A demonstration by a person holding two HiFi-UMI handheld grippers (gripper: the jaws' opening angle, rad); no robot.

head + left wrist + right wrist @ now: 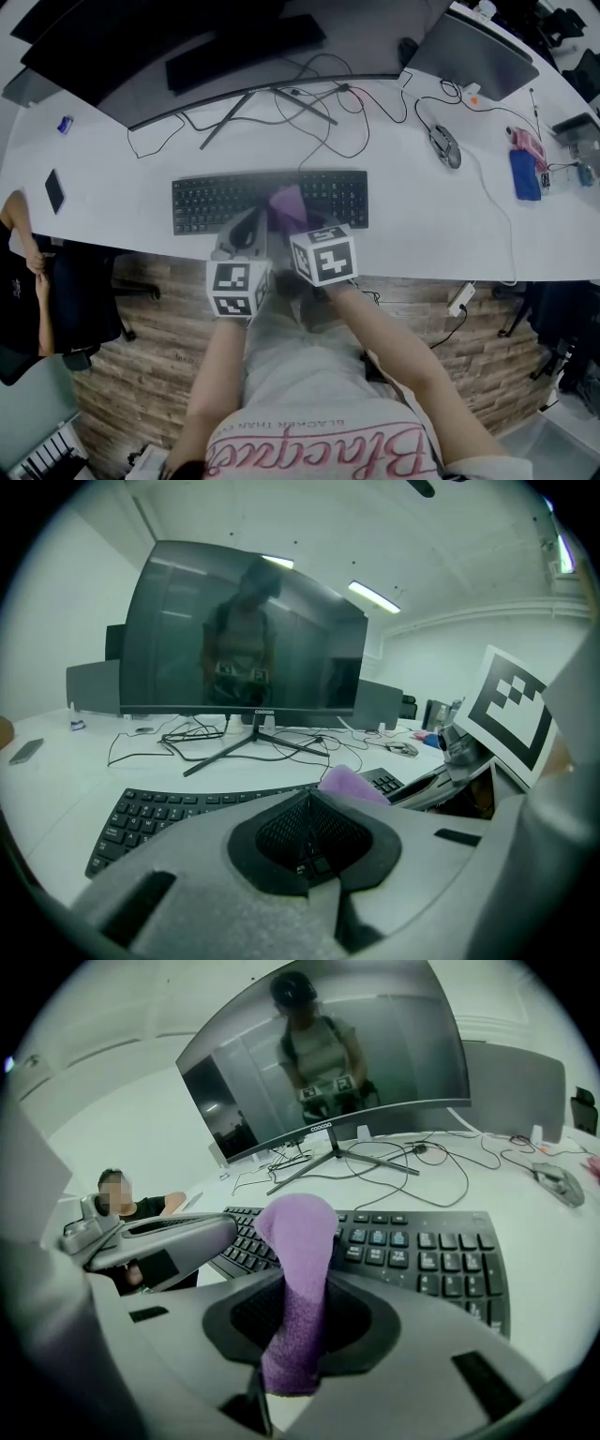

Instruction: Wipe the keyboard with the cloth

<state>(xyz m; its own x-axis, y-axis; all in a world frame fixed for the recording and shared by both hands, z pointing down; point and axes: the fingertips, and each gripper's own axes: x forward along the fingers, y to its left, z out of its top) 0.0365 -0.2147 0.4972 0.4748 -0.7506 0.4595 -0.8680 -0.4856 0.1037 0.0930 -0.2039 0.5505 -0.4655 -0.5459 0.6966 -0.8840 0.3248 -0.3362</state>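
Observation:
A black keyboard [216, 202] lies on the white desk [412, 234] in front of the curved monitor. My right gripper [289, 223] is shut on a purple cloth [288, 203], which hangs over the keyboard's middle keys. In the right gripper view the cloth [298, 1260] stands up between the jaws [300, 1312], above the keyboard [422, 1251]. My left gripper [247, 228] sits just left of it at the keyboard's near edge. In the left gripper view its jaws [307, 799] are shut on nothing, with the keyboard [159, 810] ahead and the cloth [352, 783] to the right.
A curved monitor [141, 56] on a tripod stand, with loose cables [309, 103], fills the desk's back. A mouse [446, 145] and laptop [473, 52] lie at the right, a phone [54, 190] at the left. A seated person [23, 272] is at the left edge.

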